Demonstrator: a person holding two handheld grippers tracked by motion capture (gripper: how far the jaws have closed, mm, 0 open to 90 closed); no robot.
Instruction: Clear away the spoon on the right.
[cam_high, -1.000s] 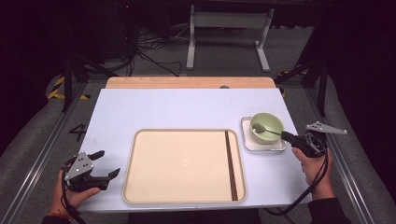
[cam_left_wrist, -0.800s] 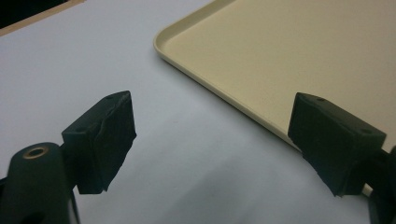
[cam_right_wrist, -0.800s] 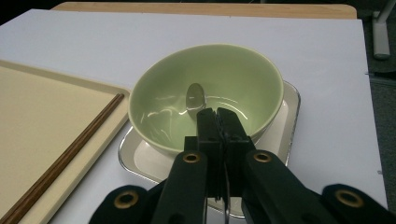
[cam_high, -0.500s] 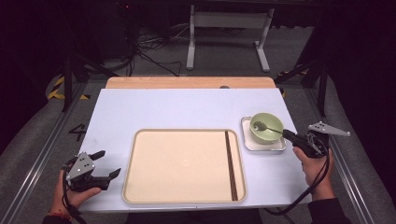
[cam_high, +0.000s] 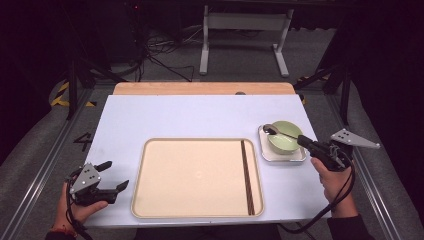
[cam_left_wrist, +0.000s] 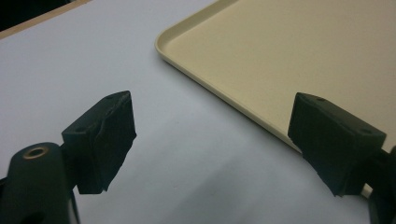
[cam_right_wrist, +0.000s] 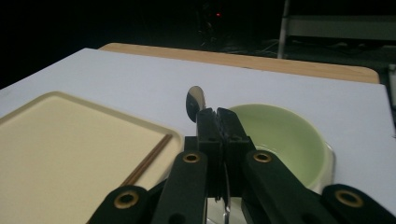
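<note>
Spoon (cam_high: 278, 132) sits clamped in our right gripper (cam_high: 303, 141) above the white table (cam_high: 190, 117) (dark room behind); left gripper (cam_high: 112, 176) gapes empty.

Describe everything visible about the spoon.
The spoon looks like shiny metal, with a small oval head and a thin handle. The right tool is shut on the handle's end. It is held roughly level above the green bowl, head pointing away from the hand, over the bowl's far-left rim. Whether it touches the bowl is unclear.
</note>
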